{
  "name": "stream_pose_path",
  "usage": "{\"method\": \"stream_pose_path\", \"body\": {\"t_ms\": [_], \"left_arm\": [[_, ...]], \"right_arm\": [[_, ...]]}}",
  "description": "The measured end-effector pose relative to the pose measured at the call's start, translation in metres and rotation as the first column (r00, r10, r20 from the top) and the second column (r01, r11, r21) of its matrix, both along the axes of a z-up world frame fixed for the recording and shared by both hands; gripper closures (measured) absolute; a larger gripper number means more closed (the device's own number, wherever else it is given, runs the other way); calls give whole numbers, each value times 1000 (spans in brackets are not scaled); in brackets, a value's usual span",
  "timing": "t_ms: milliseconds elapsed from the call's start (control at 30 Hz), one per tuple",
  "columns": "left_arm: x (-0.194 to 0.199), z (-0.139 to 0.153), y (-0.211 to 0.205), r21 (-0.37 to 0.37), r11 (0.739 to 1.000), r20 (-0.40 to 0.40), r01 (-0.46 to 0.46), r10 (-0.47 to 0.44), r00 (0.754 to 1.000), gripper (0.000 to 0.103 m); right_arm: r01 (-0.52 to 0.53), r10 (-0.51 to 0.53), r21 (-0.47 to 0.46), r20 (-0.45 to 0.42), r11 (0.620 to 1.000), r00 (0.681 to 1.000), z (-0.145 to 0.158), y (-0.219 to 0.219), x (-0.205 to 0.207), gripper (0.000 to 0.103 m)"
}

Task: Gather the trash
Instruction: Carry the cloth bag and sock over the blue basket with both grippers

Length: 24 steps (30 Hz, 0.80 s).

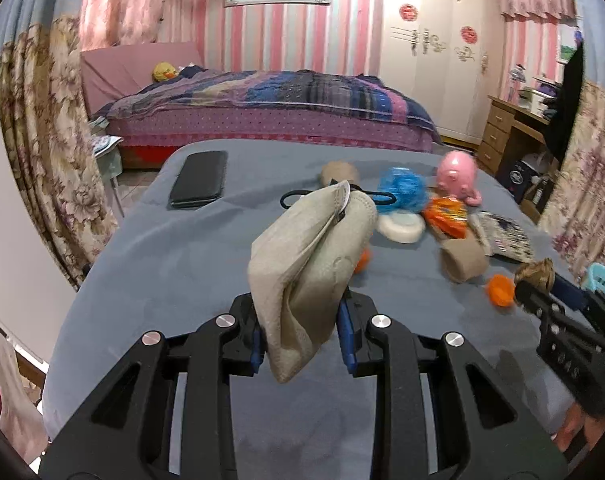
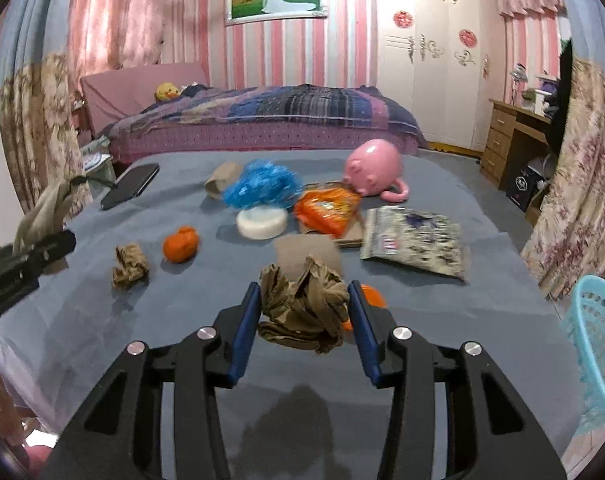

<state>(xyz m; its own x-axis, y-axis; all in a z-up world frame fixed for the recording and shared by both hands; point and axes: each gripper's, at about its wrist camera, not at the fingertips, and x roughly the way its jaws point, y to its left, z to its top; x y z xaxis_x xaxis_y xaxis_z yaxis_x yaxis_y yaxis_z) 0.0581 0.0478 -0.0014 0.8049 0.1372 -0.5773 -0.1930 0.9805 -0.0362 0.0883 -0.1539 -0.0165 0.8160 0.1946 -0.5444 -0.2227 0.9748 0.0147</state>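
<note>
On the grey-blue table (image 2: pixel 442 312), reading from the left edge of the right wrist view, the left gripper (image 2: pixel 34 240) reaches in at 9 o'clock with its fingers clamped on a grey face mask (image 2: pixel 48 208). In its own camera that mask (image 1: pixel 310 264) stands up between the blue pads (image 1: pixel 347 332), its black ear loop trailing toward 12 o'clock. Behind it, at 10 o'clock, lies a black phone (image 2: pixel 130 185).

Moving right, a crumpled brown paper ball (image 2: pixel 129 266) sits loose on the table at 9 o'clock from the right gripper, with an orange ball (image 2: pixel 181 244) just beside it. Further back are a brown paper roll (image 2: pixel 222 180), a blue plastic bag (image 2: pixel 262 186) and a white round cake of soap (image 2: pixel 261 222) touching the bag's front edge.

At centre, the right gripper (image 2: pixel 304 312) is closed on a second wad of crumpled brown paper (image 2: pixel 304 306), held off the table between its fingers. Behind it at 12 o'clock stands a blurred cardboard tube (image 2: pixel 306 256), then an orange snack wrapper (image 2: pixel 328 210) and a pink pig toy (image 2: pixel 374 172). At 1 o'clock lies a silver printed packet (image 2: pixel 416 242). At the far right, 3 o'clock, the rim of a light blue basket (image 2: pixel 594 344) shows beside the table.
</note>
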Motion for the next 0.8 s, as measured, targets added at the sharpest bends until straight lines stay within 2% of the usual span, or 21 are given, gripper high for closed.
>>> {"method": "stream_pose_path", "body": {"t_ms": [100, 367, 600, 800], "left_arm": [[-12, 14, -23, 21, 999, 18, 36, -37, 999, 75], [-30, 44, -60, 32, 992, 51, 118, -120, 992, 75], [-23, 53, -88, 0, 984, 57, 179, -179, 982, 75], [0, 54, -122, 7, 977, 47, 213, -213, 976, 75]], "right_arm": [[21, -21, -29, 22, 999, 1000, 15, -23, -10, 59], [109, -107, -30, 51, 994, 993, 44, -75, -30, 59], [169, -165, -28, 96, 985, 982, 65, -112, -43, 59], [222, -218, -19, 124, 975, 968, 75, -163, -40, 59]]}}
